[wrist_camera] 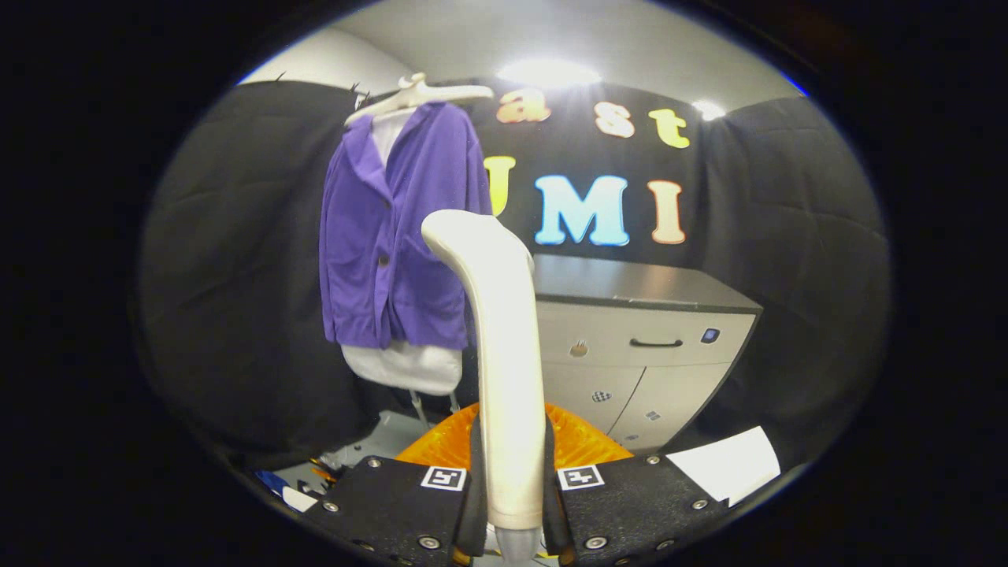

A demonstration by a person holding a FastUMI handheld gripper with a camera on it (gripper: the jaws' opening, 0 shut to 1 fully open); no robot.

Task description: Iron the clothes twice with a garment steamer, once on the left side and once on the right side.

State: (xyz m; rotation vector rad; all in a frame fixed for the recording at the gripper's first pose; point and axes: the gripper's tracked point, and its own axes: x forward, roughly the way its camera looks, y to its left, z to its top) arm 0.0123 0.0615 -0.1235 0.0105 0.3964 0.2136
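A white garment steamer (504,346) stands upright between my fingers, its curved head pointing toward the clothes. My gripper (510,496) is shut on the steamer's handle, both black fingers pressing its sides. Beyond it hangs a purple jacket (394,236) over a white garment (405,366), both on a white hanger (417,93). The steamer head sits in front of the jacket's right edge, some distance short of the cloth.
A grey-and-white cabinet (638,346) with a dark top stands to the right of the clothes. An orange ribbed object (575,441) lies just beyond my fingers. A white paper sheet (728,465) lies on the floor to the right. Small clutter (303,484) lies low left.
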